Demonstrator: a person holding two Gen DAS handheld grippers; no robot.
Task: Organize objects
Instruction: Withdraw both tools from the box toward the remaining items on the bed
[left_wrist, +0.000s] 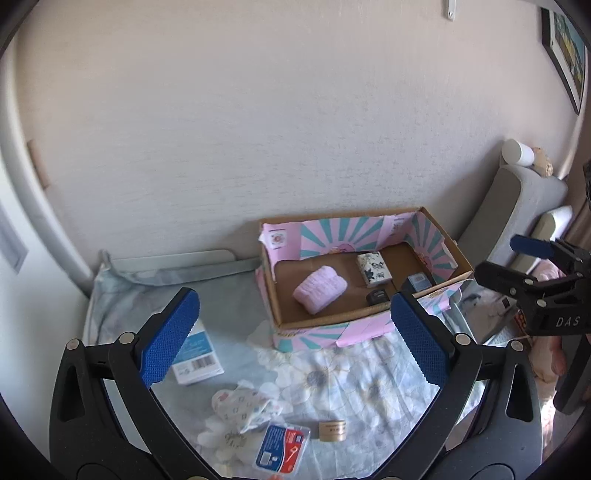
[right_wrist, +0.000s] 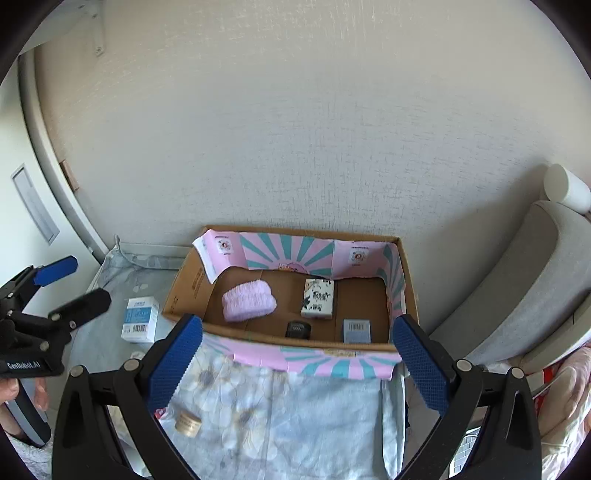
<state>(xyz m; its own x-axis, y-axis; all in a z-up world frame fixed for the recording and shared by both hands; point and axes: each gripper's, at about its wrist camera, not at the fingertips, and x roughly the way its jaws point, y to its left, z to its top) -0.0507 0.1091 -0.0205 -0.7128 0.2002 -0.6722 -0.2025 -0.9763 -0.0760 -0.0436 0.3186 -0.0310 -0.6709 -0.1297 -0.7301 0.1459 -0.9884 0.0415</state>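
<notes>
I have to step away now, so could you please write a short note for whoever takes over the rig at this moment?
Left gripper: open, holding nothing, above the bed.
Right gripper: open, holding nothing, in front of the box.
In the cardboard box: pink cloth roll, floral-print box, small black item, grey-blue packet.
Still out on the floral sheet: white and blue carton, patterned cloth, red and blue plastic packet, tan tape roll.
Done: four things boxed. Left: the four on the sheet, probably bound for the box.
</notes>
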